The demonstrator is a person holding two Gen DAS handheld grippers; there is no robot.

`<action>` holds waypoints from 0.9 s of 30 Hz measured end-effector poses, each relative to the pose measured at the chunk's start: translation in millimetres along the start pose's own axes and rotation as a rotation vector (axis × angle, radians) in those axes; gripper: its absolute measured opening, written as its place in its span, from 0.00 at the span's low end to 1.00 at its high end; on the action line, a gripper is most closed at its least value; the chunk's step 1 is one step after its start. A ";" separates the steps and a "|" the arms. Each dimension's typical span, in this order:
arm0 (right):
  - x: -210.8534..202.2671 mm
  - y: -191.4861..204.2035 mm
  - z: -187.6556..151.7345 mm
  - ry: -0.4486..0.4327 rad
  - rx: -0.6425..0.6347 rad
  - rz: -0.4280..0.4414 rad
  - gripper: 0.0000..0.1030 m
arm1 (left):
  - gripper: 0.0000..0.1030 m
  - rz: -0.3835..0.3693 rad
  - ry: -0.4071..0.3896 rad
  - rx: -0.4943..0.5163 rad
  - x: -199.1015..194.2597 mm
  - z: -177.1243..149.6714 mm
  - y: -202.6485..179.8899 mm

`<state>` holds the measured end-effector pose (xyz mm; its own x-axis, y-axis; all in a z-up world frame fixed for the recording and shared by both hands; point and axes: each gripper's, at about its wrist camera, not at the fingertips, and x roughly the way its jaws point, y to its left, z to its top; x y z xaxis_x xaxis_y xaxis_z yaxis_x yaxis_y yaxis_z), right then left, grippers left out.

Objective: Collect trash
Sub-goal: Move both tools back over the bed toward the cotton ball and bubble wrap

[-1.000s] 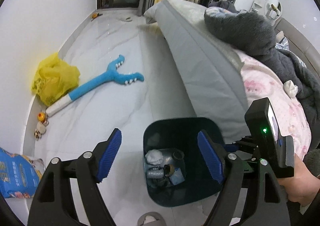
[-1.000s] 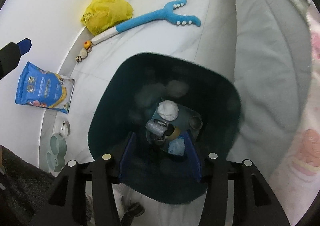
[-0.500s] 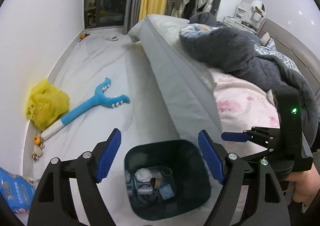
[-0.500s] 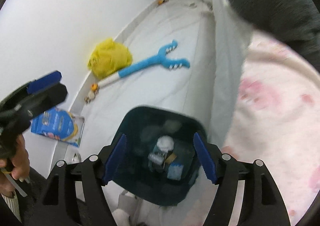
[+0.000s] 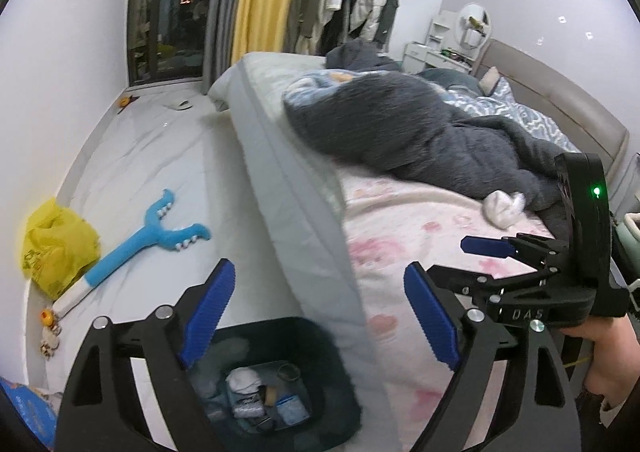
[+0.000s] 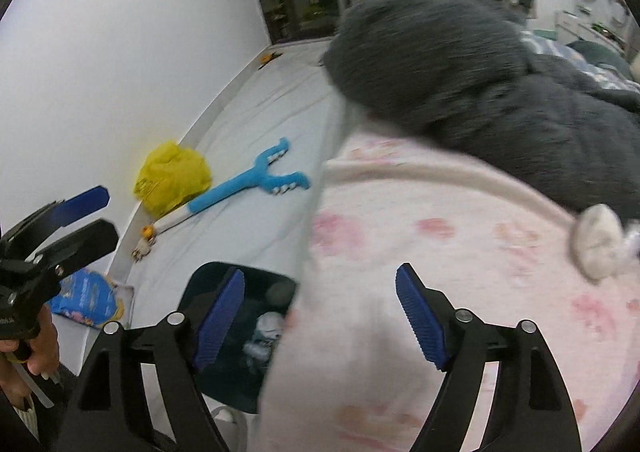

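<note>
A crumpled white tissue wad [image 5: 503, 207] is seen lying on the pink flowered quilt [image 5: 420, 236], against a fuzzy dark grey blanket [image 5: 420, 132]. The right gripper [image 6: 320, 318] is held above the quilt, its ribbed blue fingers [image 6: 420, 320] spread and empty. The left gripper [image 5: 318, 312] is likewise held wide apart and empty, over the dark teal plastic bin [image 5: 332, 368] of soft scraps, partly hidden by the bed edge.

1 bin [image 5: 340, 392], 1 tissue wad [image 5: 502, 206], 2 grippers [image 5: 320, 316].
</note>
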<state>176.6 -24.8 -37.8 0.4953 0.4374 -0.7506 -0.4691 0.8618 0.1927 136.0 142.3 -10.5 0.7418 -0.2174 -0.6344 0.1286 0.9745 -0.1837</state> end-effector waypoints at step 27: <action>-74.7 -175.5 -6.5 -0.130 0.120 -0.164 0.87 | 0.93 -0.141 -0.028 0.239 75.7 20.8 -147.9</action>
<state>217.2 -210.4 -19.6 0.6513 0.3122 -0.6917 -0.2888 0.9448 0.1545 186.9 -17.2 -15.8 0.7228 -0.3539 -0.5935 0.3816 0.9205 -0.0841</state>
